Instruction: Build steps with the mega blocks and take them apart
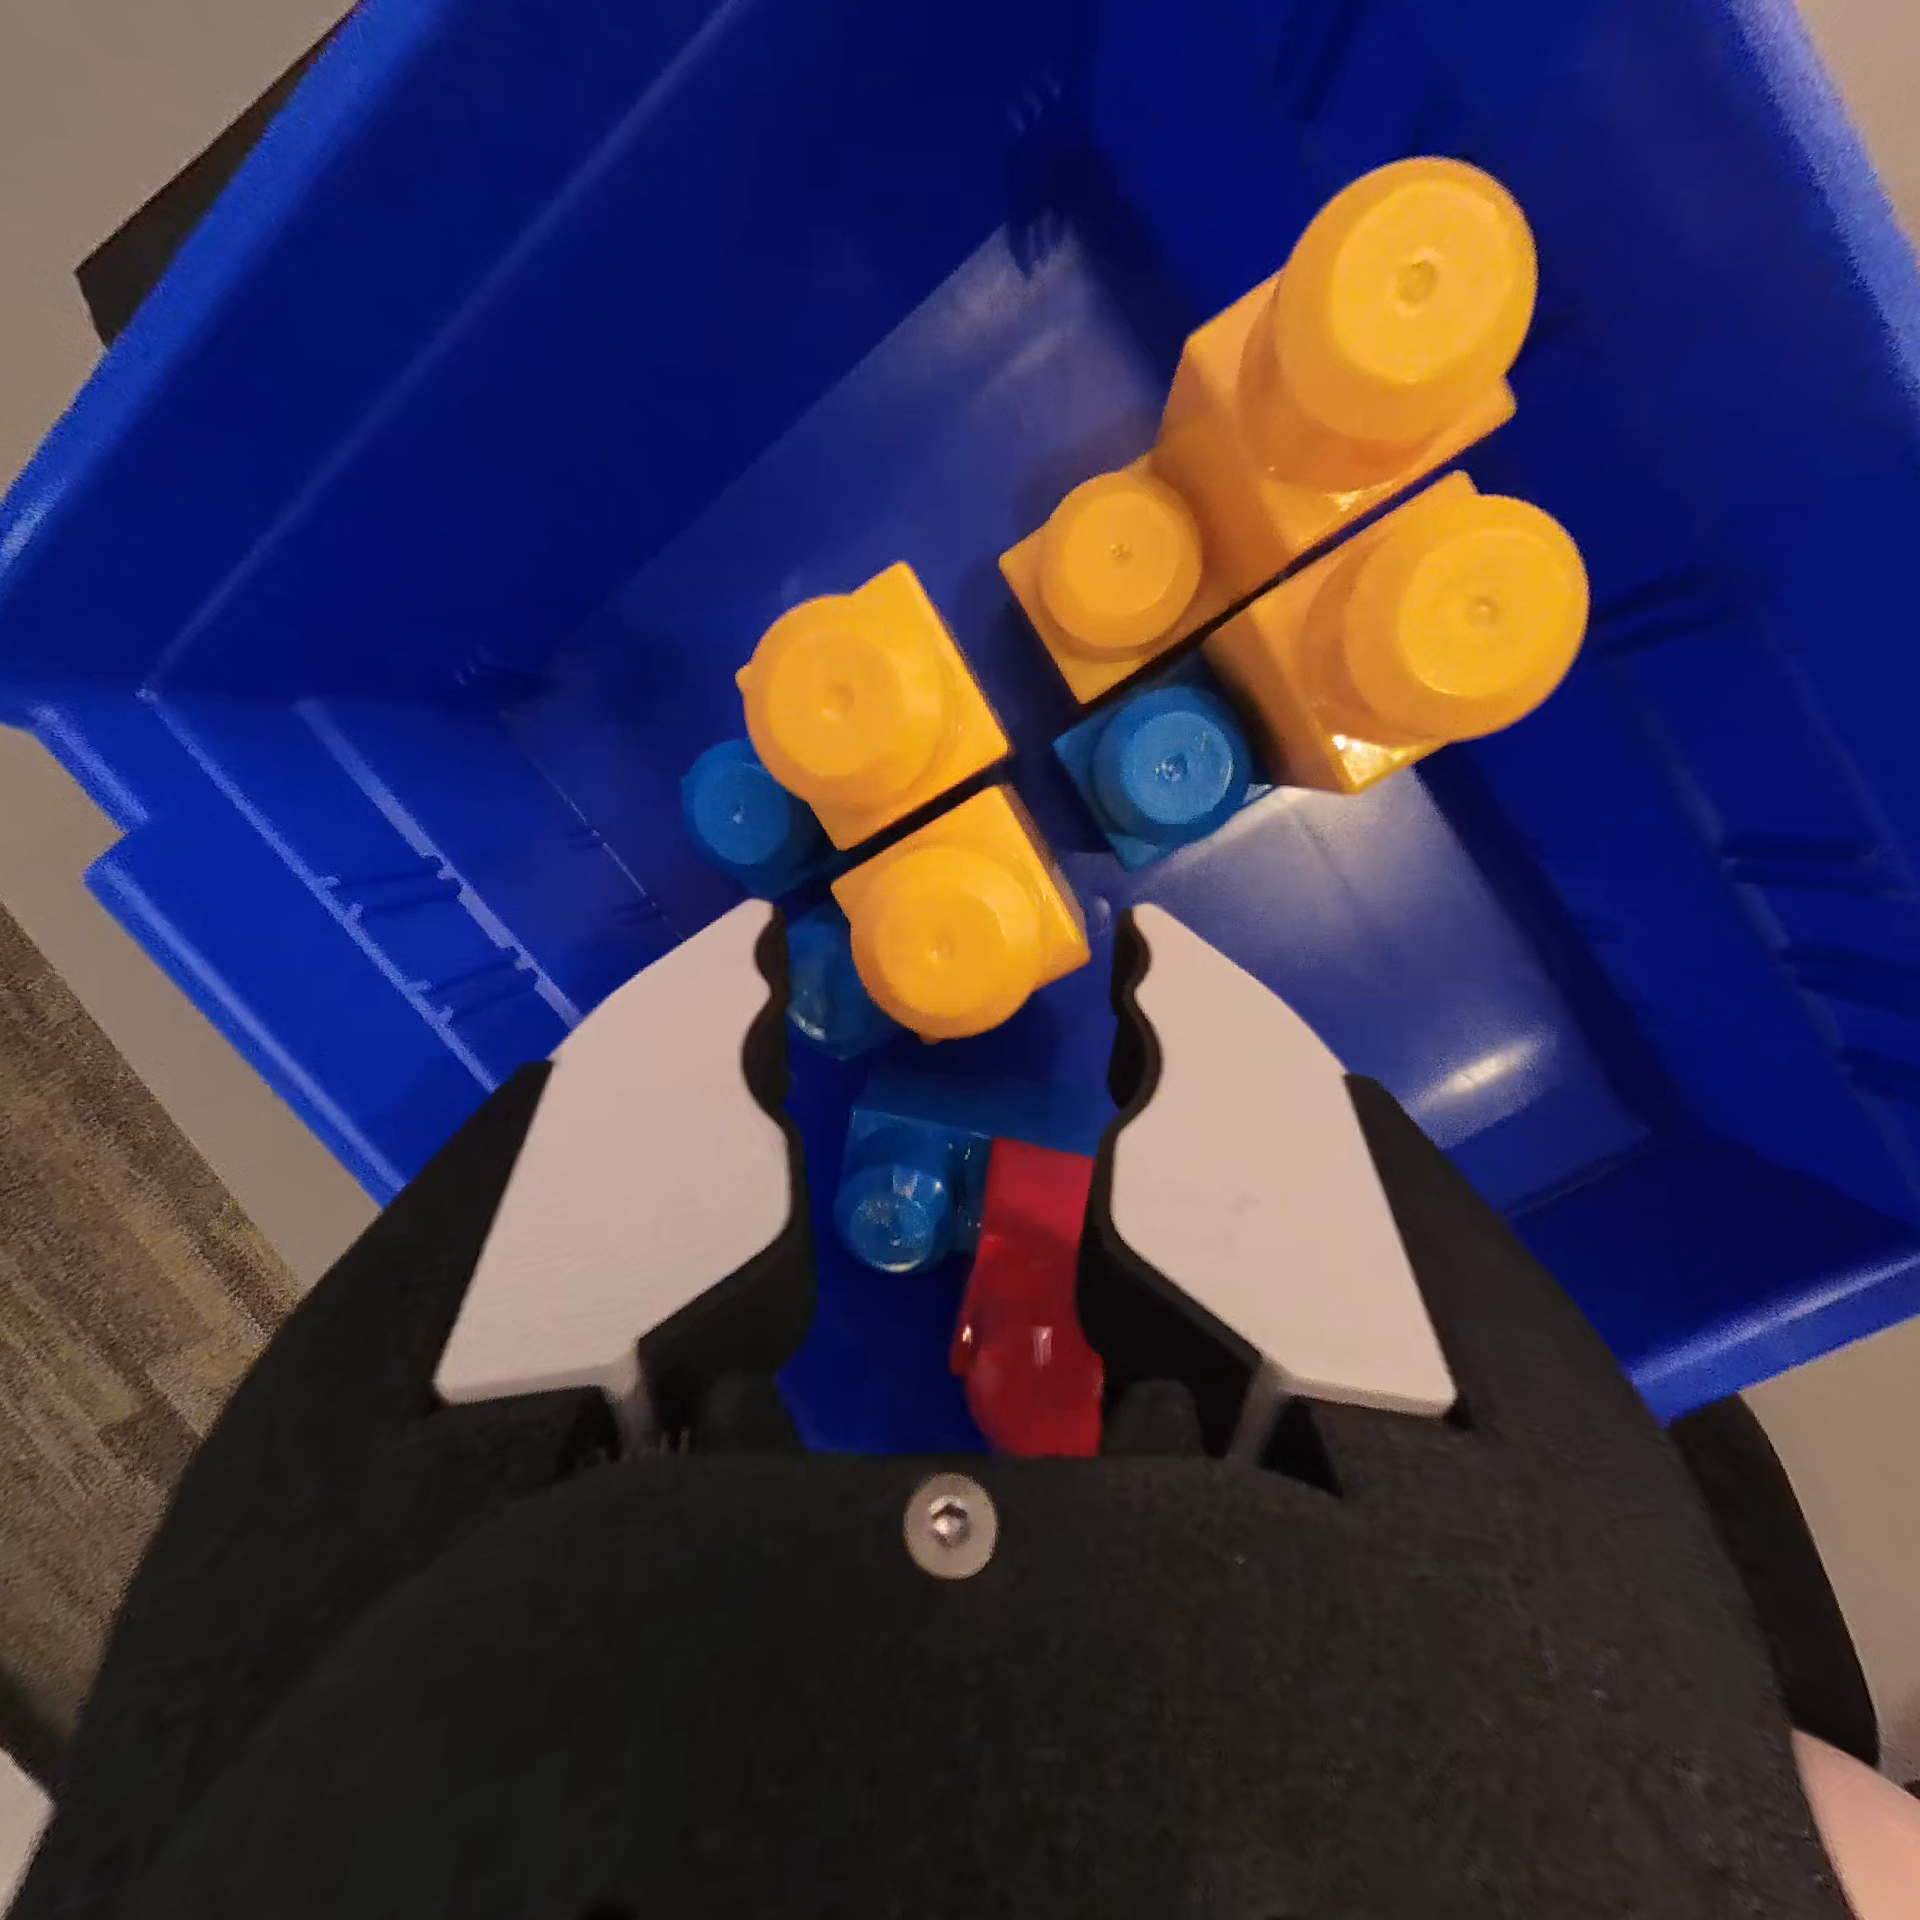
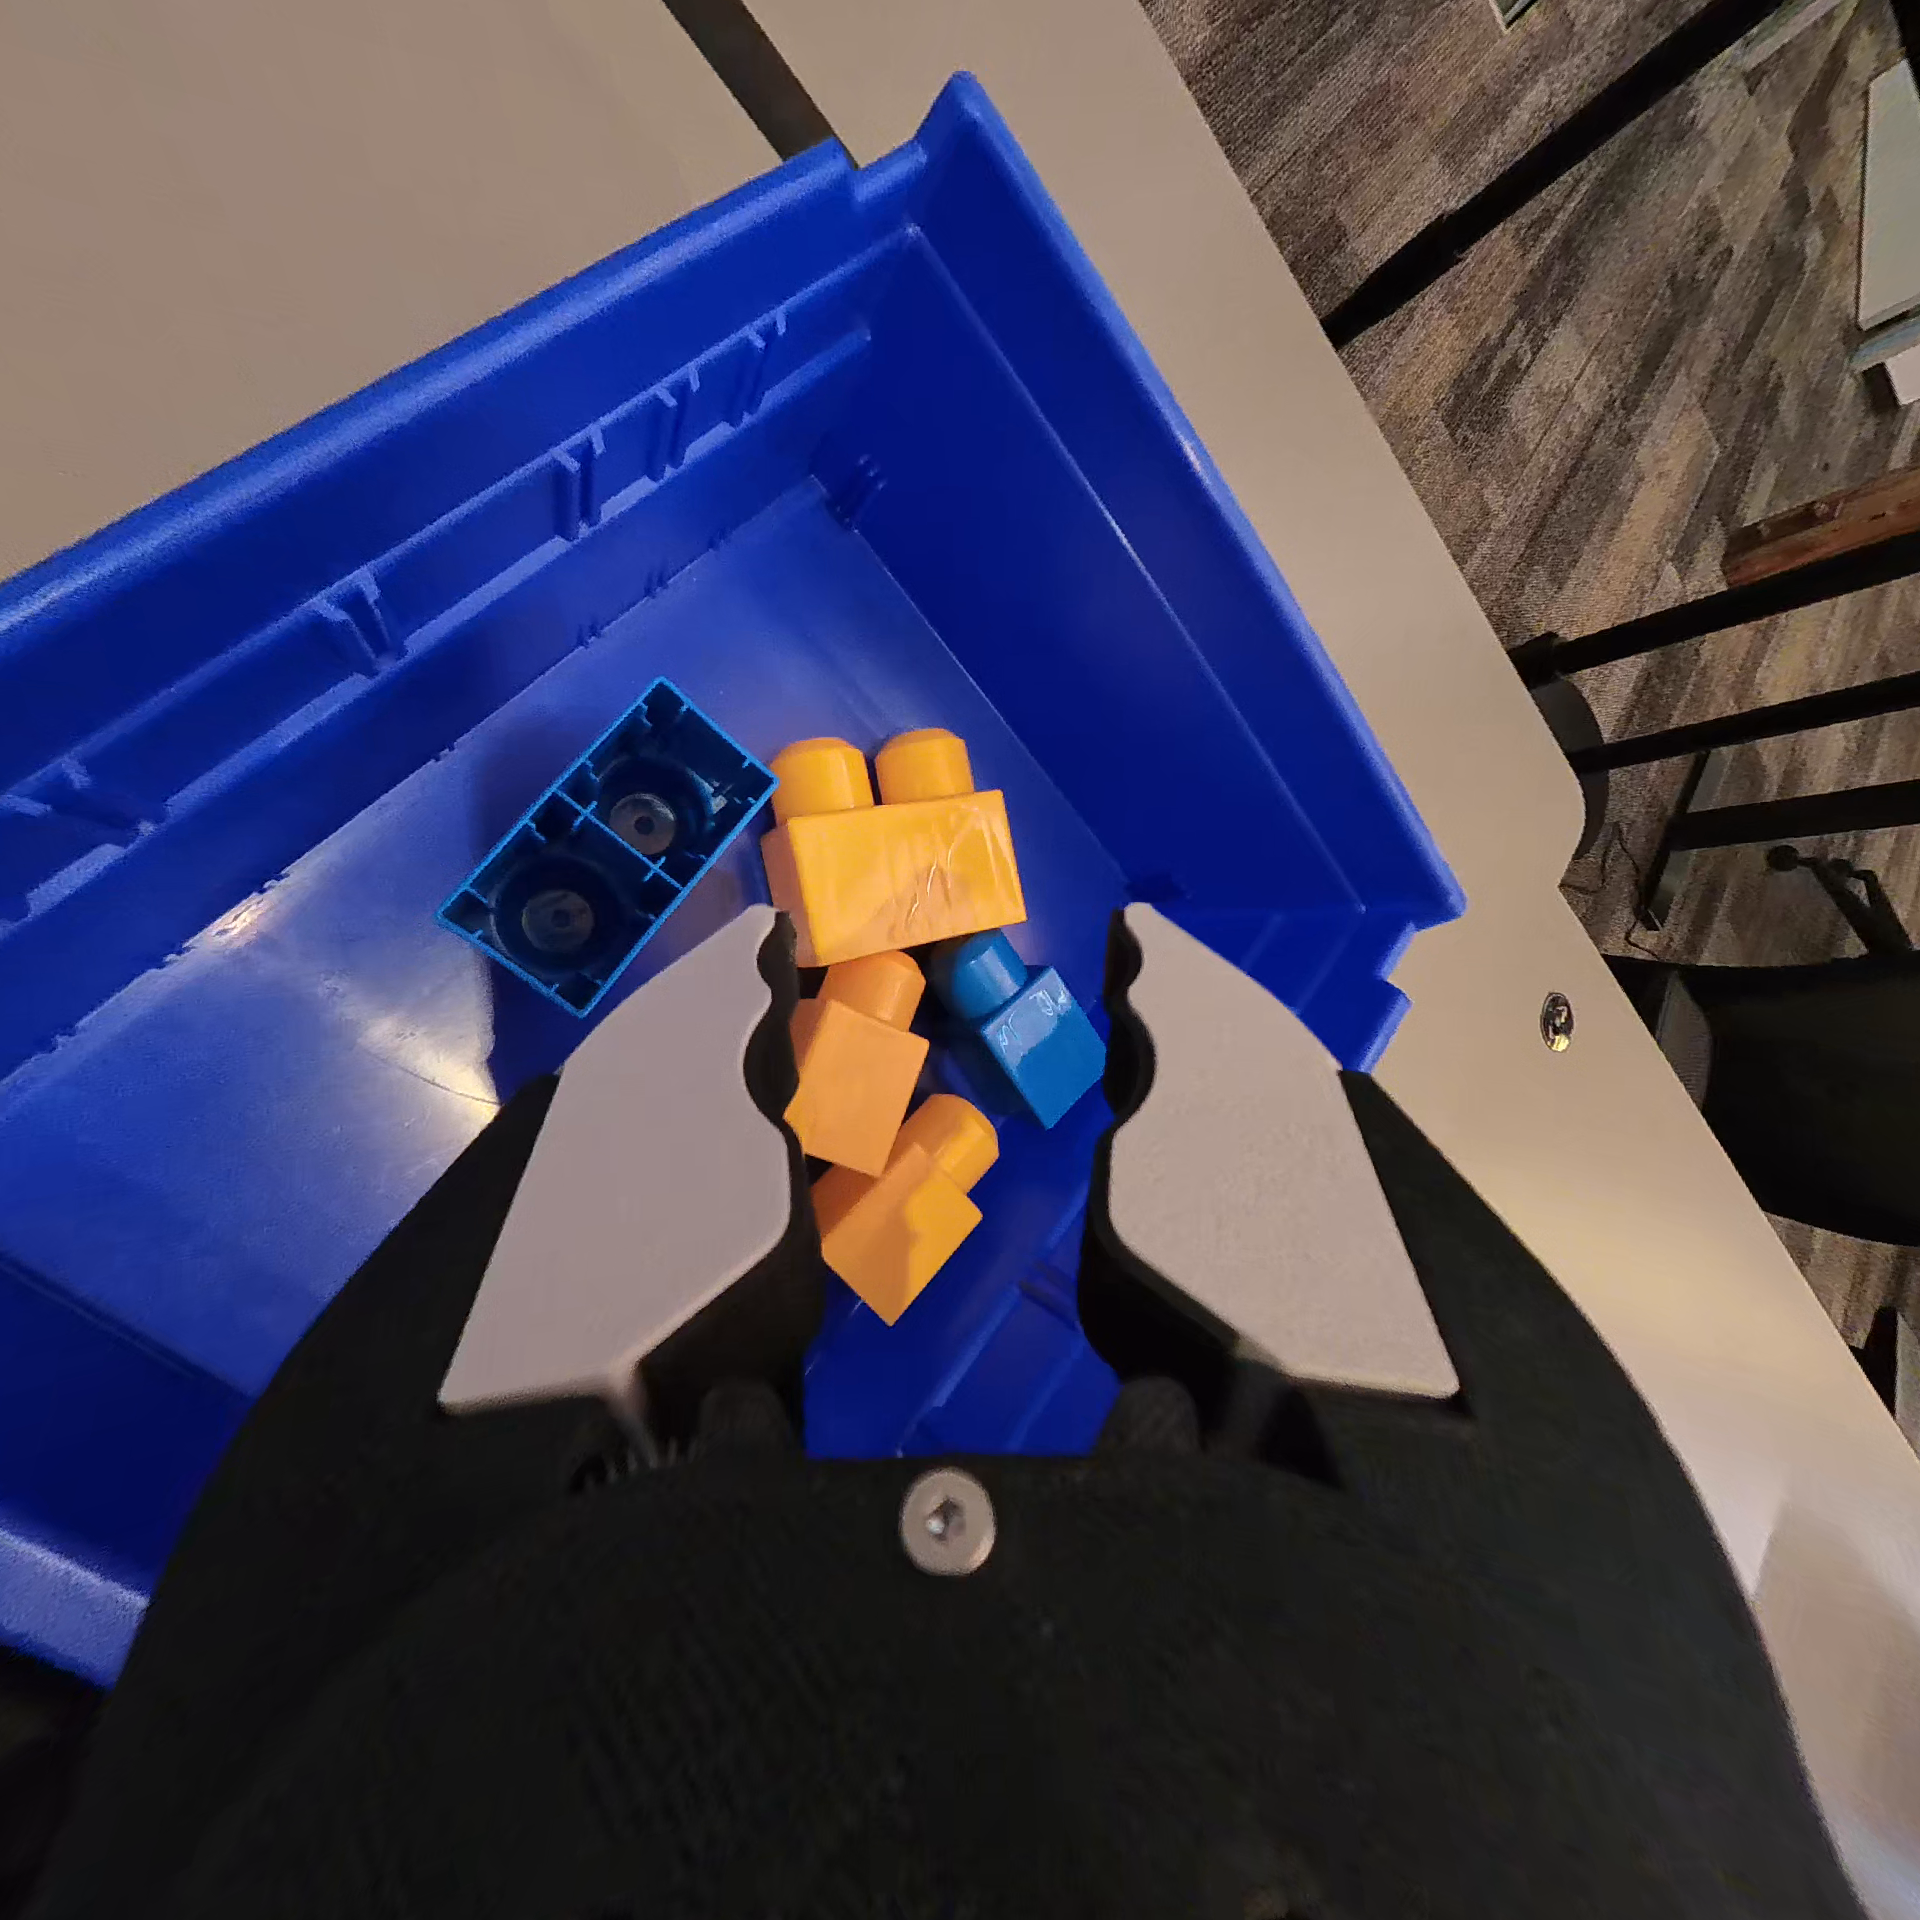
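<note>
Two blue bins, blocks in each. Under the left gripper (image 1: 940, 940), a blue bin (image 1: 436, 436) with blocks standing studs up: two small yellow blocks (image 1: 909, 800) side by side, right at the open fingertips and a bit ahead. Blue blocks (image 1: 743, 810) under them. Farther off to the right, a taller yellow pile (image 1: 1340, 499) on a blue block (image 1: 1169, 774). Down low between the fingers, a clear blue block (image 1: 899, 1184) and a red block (image 1: 1029, 1299). Left gripper wide apart, holding nothing, touching nothing, as far as can be seen.

Under the right gripper (image 2: 945, 940), another blue bin (image 2: 1143, 436) on a pale worktop (image 2: 312, 208). Loose blocks here, lying on their sides: a long yellow block (image 2: 894, 883) just past the fingertips, long side running across the gap. Two small yellow blocks (image 2: 862, 1070) and a small blue block (image 2: 1023, 1029) between the fingers. A big blue block (image 2: 608, 842) upside down, off to the left. Right gripper wide apart too, empty.

Probably picking time, no steps built yet here. Nearest catch for the right: the small blocks already in the gap.
</note>
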Tool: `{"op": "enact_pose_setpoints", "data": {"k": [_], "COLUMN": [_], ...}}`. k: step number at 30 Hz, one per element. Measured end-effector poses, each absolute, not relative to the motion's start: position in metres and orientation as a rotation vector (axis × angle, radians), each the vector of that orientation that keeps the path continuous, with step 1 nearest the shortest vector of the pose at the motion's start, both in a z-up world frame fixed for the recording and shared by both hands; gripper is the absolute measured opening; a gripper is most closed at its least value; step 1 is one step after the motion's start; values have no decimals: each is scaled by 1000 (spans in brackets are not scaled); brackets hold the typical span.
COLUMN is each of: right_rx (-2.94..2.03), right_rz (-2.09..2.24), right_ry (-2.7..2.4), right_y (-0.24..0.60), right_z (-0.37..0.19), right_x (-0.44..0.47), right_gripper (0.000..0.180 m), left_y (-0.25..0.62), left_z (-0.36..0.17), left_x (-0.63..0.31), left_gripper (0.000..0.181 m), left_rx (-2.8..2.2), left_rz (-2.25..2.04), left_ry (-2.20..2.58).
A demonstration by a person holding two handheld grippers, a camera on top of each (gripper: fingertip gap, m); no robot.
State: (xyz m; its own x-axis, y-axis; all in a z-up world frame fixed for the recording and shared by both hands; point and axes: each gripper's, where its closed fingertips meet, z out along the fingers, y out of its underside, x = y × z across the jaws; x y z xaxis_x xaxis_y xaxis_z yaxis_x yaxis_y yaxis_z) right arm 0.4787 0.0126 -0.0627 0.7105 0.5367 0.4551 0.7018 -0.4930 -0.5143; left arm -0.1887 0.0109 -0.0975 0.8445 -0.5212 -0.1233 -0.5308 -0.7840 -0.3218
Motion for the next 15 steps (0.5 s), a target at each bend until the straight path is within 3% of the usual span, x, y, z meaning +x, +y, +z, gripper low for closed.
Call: {"op": "enact_pose_setpoints", "data": {"k": [2, 8, 15], "right_rx": [-2213, -2205, -2010], "right_rz": [-294, -324, -404], "right_ry": [-930, -923, -896], "right_y": [12, 12, 13], "right_z": [-61, -56, 1], "right_x": [479, 481, 447], "right_gripper": [58, 58, 58], "left_y": [14, 6, -7], "left_z": [-101, -88, 10], "left_x": [-186, -197, -168], "left_gripper": [48, 45, 44], "left_rx": [-2680, -2687, -2366], "left_rz": [25, -2, -338], "left_ry": [790, 724, 553]}}
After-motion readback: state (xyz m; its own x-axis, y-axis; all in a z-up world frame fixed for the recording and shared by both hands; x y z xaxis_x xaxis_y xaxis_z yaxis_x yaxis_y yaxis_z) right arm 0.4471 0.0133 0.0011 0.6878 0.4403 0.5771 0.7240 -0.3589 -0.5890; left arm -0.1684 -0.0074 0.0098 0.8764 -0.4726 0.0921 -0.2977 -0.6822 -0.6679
